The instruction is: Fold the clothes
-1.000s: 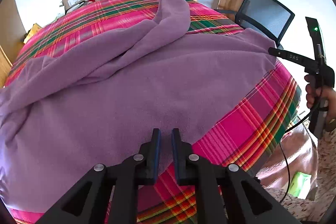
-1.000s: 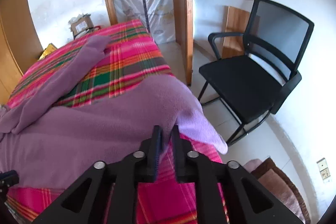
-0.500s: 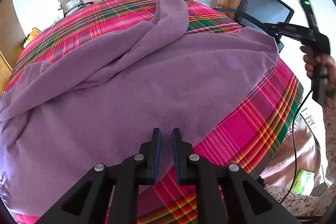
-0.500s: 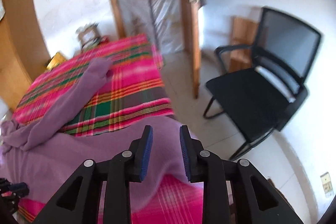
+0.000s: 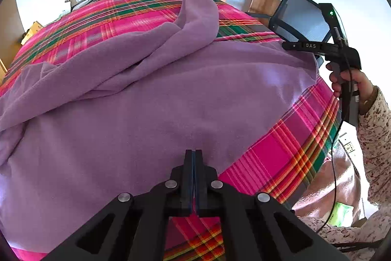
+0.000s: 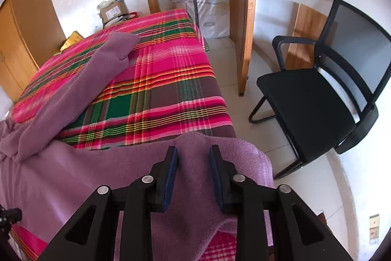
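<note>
Sprawling rumpled purple fleece garment point(image 5: 151, 99), left jaws clamped on its hem, right jaws apart

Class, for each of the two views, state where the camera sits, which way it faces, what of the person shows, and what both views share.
Left wrist: on the left gripper, shut at the purple garment hem, facing across the bed; right gripper and hand show.
Right wrist: on the right gripper, open over the garment's corner, facing door and chair; no hand shows.
Shared: garment, bed, door, chair.
</note>
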`<move>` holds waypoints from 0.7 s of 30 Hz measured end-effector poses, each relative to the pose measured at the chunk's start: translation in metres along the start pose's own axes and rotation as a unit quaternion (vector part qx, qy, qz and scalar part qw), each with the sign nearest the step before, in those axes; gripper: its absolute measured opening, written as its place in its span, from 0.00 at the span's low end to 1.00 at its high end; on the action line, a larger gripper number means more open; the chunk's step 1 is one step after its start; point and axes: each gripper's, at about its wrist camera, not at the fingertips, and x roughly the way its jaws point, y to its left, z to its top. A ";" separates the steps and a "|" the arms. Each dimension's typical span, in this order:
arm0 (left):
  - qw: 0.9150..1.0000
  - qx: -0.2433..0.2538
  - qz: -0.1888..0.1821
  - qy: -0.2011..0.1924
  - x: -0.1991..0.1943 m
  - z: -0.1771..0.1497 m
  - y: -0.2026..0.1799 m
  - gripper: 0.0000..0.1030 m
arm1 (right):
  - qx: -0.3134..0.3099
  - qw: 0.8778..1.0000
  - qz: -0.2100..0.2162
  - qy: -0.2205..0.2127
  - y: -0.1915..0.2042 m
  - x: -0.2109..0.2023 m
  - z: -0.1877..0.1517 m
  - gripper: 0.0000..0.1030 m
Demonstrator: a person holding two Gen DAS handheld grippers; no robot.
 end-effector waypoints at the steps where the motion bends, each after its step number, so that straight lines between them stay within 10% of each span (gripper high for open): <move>1: 1.000 -0.001 -0.003 0.000 0.000 0.000 0.000 0.00 | -0.004 1.000 -0.003 -0.003 0.001 -0.001 -0.001 0.07; 9: 1.000 -0.002 -0.024 0.007 -0.002 -0.002 0.001 0.00 | 0.003 0.997 -0.021 -0.073 -0.007 -0.036 0.005 0.05; 21: 1.000 -0.011 -0.027 0.010 0.000 -0.001 0.003 0.00 | -0.004 0.999 -0.047 -0.012 -0.006 0.005 0.004 0.08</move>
